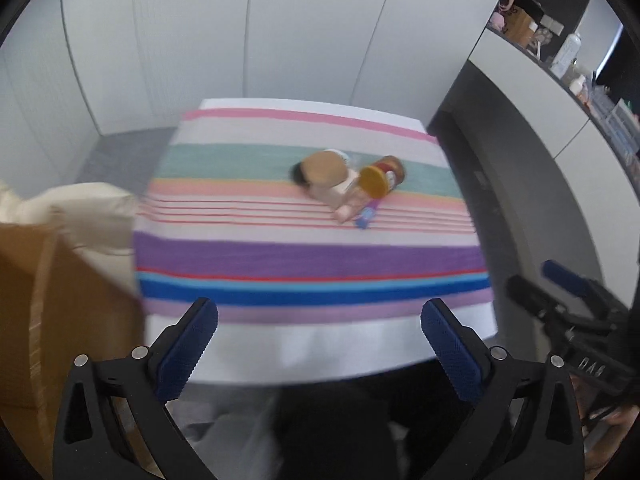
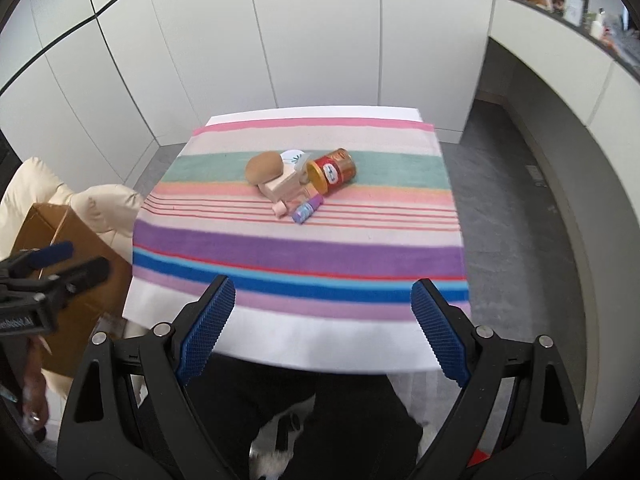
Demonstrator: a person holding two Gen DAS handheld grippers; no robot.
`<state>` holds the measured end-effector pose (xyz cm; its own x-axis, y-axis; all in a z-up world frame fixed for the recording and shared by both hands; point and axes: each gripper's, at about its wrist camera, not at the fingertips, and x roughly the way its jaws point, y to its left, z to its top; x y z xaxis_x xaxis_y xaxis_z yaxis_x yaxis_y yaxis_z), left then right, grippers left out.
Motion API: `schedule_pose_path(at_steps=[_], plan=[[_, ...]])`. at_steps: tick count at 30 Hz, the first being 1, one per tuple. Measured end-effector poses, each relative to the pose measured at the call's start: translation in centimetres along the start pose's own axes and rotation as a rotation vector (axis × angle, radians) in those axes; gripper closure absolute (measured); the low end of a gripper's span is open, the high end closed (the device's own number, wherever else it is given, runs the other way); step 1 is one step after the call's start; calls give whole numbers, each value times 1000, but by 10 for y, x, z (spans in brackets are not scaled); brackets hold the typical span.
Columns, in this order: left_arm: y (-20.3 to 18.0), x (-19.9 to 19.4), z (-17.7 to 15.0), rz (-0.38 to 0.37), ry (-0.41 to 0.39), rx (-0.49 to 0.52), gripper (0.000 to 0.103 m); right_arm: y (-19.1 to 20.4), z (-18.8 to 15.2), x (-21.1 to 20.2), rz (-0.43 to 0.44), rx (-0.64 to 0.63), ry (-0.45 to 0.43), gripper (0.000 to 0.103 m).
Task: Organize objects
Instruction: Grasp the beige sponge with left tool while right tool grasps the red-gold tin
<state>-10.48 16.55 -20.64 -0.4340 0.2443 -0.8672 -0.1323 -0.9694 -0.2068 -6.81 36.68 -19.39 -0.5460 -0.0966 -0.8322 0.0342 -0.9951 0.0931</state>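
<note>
Both grippers, left (image 1: 319, 354) and right (image 2: 323, 328), gape wide and empty at bottom frame, well short of the pile mid-desk (image 2: 280, 340). The can (image 2: 331, 170) lies tipped, lid toward lower left; the purple tube (image 2: 307, 208) slants likewise.

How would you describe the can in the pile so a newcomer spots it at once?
Start at the striped cloth covering the table; a small pile of things sits on its green band. The can is at the pile's right end, lying on its side with a yellow lid facing the camera. It is the only red, gold-trimmed cylinder; its neighbours are a purple tube and pale boxes.
</note>
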Motion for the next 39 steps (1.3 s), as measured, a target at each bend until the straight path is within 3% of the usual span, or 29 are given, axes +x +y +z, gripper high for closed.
schedule_pose_path(at_steps=[3, 7, 21, 32, 33, 34, 35, 36, 38, 39], plan=[[5, 33, 22, 14, 16, -61, 1, -5, 16, 27, 30, -21, -17, 6], [16, 76, 50, 45, 41, -123, 1, -12, 34, 65, 0, -72, -46, 6], [10, 213, 129, 160, 167, -82, 1, -37, 84, 227, 80, -75, 53, 6], [-2, 252, 152, 119, 188, -41, 0, -38, 102, 284, 100, -97, 61, 6], [-3, 253, 153, 115, 183, -42, 0, -38, 103, 284, 111, -95, 54, 9], [-4, 253, 153, 116, 178, -45, 1, -38, 103, 284, 116, -93, 48, 19], [-4, 253, 152, 114, 171, -51, 4, -37, 103, 284, 116, -91, 48, 31], [-4, 251, 151, 101, 164, -61, 7, -36, 102, 284, 124, -87, 56, 31], [-4, 248, 148, 54, 149, -77, 26, -36, 101, 283, 121, -79, 56, 31], [-5, 246, 148, 38, 143, -78, 30, -35, 100, 282, 118, -82, 55, 31]])
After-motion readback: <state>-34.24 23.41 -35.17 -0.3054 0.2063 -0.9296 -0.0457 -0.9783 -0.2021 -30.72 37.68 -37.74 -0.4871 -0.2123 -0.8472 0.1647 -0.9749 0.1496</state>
